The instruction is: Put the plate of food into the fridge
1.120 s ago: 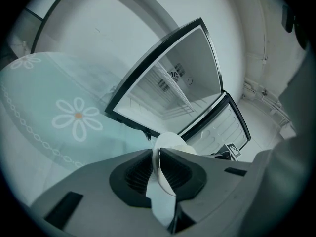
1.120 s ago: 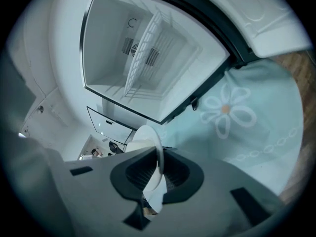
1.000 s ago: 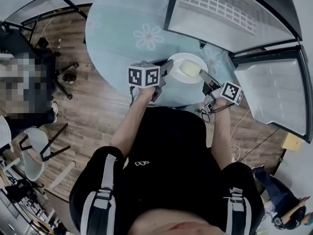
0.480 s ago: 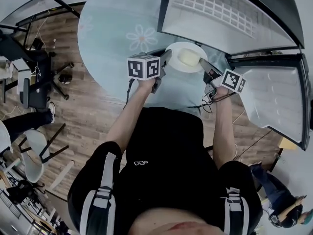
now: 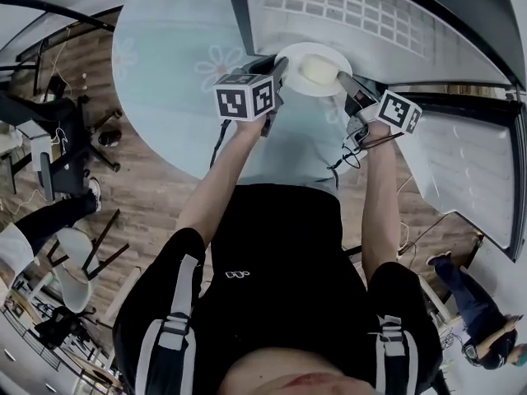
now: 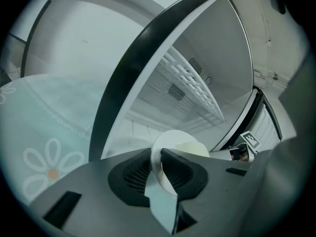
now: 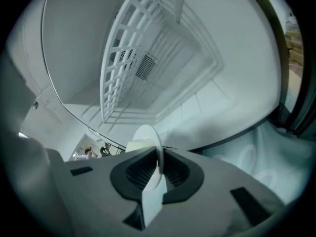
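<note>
A white plate with a pale lump of food is held at the mouth of the open fridge. My left gripper is at the plate's left rim. In the left gripper view the rim stands in the slot between the jaws of that gripper, which are opening and loosening off it. My right gripper is shut on the plate's right rim. The right gripper view shows its pads pinching the edge of the plate, with the food just behind.
The fridge has a white wire shelf above a bare white floor, and its dark door frame rises at the left. A second open door stands at the right. The round table with a flowered cloth lies left of the plate.
Both grippers have carried the plate forward, from over the table's near edge to the fridge opening. The fridge now fills more of the head view.
</note>
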`<action>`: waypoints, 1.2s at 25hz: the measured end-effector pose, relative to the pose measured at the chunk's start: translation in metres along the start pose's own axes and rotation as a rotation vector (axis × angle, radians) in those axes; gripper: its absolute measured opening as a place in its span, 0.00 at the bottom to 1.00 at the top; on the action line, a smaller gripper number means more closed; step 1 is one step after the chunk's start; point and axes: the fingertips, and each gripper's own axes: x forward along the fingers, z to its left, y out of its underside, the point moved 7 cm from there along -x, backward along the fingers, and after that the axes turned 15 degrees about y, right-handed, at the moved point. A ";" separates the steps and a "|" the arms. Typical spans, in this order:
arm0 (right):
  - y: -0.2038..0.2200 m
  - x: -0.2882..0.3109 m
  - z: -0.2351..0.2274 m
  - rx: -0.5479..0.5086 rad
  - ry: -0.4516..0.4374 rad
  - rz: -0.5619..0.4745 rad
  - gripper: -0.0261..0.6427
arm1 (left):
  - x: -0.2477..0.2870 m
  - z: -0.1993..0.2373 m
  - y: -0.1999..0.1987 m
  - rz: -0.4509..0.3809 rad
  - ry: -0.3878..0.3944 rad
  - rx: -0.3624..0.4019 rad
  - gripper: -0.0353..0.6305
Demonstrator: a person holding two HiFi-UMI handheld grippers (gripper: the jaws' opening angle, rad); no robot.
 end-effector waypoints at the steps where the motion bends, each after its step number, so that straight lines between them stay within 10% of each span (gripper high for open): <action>1: -0.005 0.004 -0.002 0.008 0.000 -0.002 0.08 | 0.005 0.003 -0.004 -0.008 -0.010 0.004 0.16; 30: -0.059 0.059 -0.043 0.086 0.205 -0.150 0.11 | 0.094 0.037 -0.026 0.132 -0.202 0.199 0.21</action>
